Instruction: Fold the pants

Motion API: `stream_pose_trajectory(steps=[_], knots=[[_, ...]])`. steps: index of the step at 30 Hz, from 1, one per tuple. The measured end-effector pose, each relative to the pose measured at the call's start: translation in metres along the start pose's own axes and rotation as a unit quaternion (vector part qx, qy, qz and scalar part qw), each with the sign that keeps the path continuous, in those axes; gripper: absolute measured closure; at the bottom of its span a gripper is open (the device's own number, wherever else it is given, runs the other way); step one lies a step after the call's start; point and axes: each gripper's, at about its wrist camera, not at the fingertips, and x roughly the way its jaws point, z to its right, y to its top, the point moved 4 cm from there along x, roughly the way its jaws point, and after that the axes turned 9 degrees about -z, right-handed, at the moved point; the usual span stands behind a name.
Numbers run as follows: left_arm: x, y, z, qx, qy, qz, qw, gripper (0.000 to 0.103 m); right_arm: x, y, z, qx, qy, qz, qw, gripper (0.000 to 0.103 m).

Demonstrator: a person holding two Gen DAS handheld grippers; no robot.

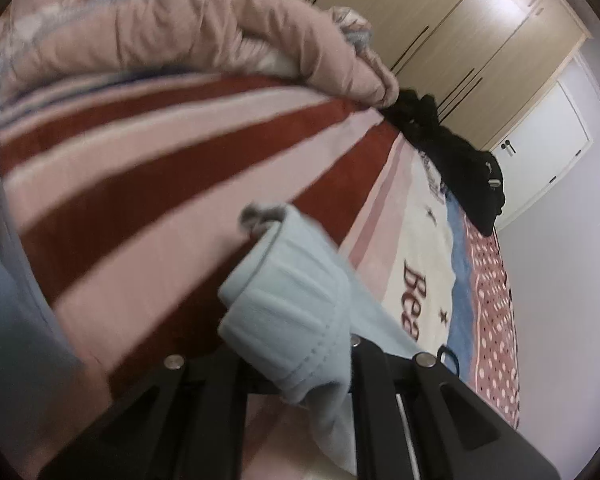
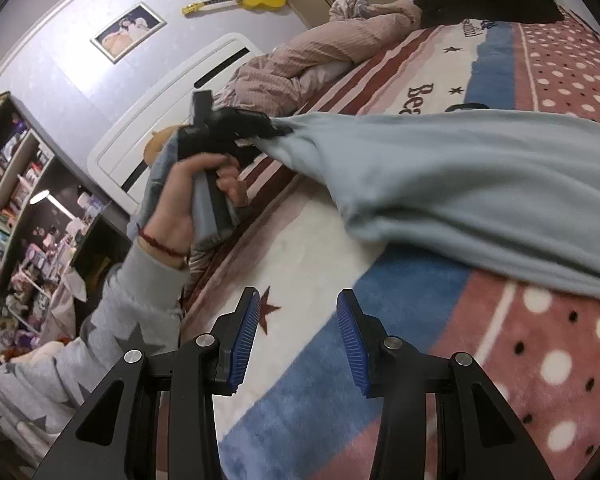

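Your pants (image 2: 460, 184) are a pale blue-grey knit, soft and matte, lying in loose rolling folds across the bed blanket (image 2: 300, 256). In the right wrist view they stretch from the left gripper (image 2: 278, 130) out to the right edge, with one rounded fold drooping onto the white band of the blanket. In the left wrist view you can see the end you have caught: a ribbed band with parallel stitching lines, doubled over on itself, a scrap of grey fabric poking out at its far tip.

Your left gripper is clamped on that ribbed edge of the pants; the cloth bunches between its black fingers and pulls taut from them. Your left hand (image 2: 188, 200) wraps the grey-and-black handle, a red thread at the wrist, a grey star-print sleeve (image 2: 112, 320) behind it.

Your right gripper (image 2: 298, 334) hangs above the blanket with its jaws apart and nothing between them; its blue pads (image 2: 246, 336) are finely ridged.

The blanket is plush, with red and pink stripes, a white panel with dark stars and lettering, a blue band and a pink dotted field. A crumpled pink quilt (image 2: 300, 64) and a black garment (image 2: 488, 0) lie at the far end
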Motion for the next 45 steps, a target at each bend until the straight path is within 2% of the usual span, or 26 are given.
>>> stream_pose_trajectory(steps=[5,9,12,14,18,20,23,25,28,30,33,34,35,36,37,38,39,41,42,44,45], knots=[[-0.034,0.021,0.001,0.012,0.017,0.043,0.9989,0.095,-0.012,-0.009,0.005,0.01,-0.005,0.008,1.0,0.066],[-0.062,0.048,-0.006,0.002,0.06,0.084,0.9947,0.095,-0.02,-0.014,0.008,0.019,-0.002,0.014,1.0,0.066],[-0.086,0.068,-0.009,0.004,0.1,0.117,0.988,0.095,-0.026,-0.017,0.007,0.019,-0.004,0.018,1.0,0.066],[-0.097,0.07,0.006,0.04,0.109,0.131,0.9846,0.096,-0.029,-0.018,0.005,0.019,-0.002,0.022,1.0,0.066],[-0.112,0.046,0.057,0.133,0.07,0.138,0.9789,0.096,-0.04,-0.02,0.006,0.019,-0.001,0.036,0.999,0.066],[-0.11,0.022,0.094,0.189,0.036,0.122,0.9737,0.096,-0.045,-0.02,0.009,0.022,0.0,0.042,0.999,0.066],[-0.099,-0.023,0.145,0.263,-0.001,0.092,0.9602,0.096,-0.054,-0.022,0.012,0.026,0.0,0.054,0.998,0.066],[-0.08,-0.065,0.185,0.315,-0.039,0.05,0.9469,0.096,-0.064,-0.024,0.014,0.027,-0.004,0.067,0.997,0.066],[-0.044,-0.12,0.226,0.369,-0.073,-0.013,0.9266,0.095,-0.08,-0.027,0.018,0.032,-0.006,0.082,0.996,0.066],[-0.01,-0.162,0.246,0.401,-0.085,-0.062,0.9101,0.095,-0.091,-0.032,0.022,0.037,-0.013,0.092,0.995,0.066],[0.034,-0.207,0.251,0.42,-0.076,-0.146,0.8924,0.092,-0.104,-0.04,0.031,0.049,-0.024,0.097,0.994,0.066],[0.042,-0.218,0.249,0.43,-0.072,-0.168,0.8841,0.087,-0.107,-0.042,0.033,0.052,-0.027,0.097,0.994,0.066],[0.042,-0.223,0.247,0.436,-0.076,-0.176,0.8792,0.07,-0.11,-0.045,0.036,0.054,-0.031,0.097,0.993,0.066],[0.037,-0.224,0.244,0.438,-0.09,-0.18,0.8763,0.058,-0.112,-0.047,0.039,0.056,-0.036,0.097,0.993,0.066],[0.024,-0.22,0.239,0.428,-0.119,-0.178,0.8781,0.033,-0.114,-0.048,0.041,0.058,-0.043,0.098,0.993,0.066],[0.011,-0.215,0.235,0.419,-0.143,-0.173,0.8801,0.015,-0.116,-0.049,0.044,0.059,-0.049,0.099,0.992,0.066],[-0.005,-0.208,0.23,0.412,-0.171,-0.169,0.8789,0.011,-0.117,-0.048,0.047,0.061,-0.054,0.101,0.992,0.066],[-0.035,-0.194,0.22,0.414,-0.196,-0.159,0.8746,0.011,-0.119,-0.045,0.052,0.066,-0.064,0.104,0.99,0.066],[-0.049,-0.19,0.217,0.416,-0.19,-0.143,0.8774,0.011,-0.119,-0.042,0.055,0.068,-0.071,0.107,0.989,0.066],[-0.067,-0.176,0.196,0.418,-0.152,-0.106,0.8893,0.009,-0.117,-0.033,0.06,0.073,-0.085,0.109,0.988,0.064],[-0.071,-0.17,0.185,0.421,-0.131,-0.09,0.893,0.009,-0.115,-0.029,0.061,0.075,-0.094,0.111,0.986,0.055]])
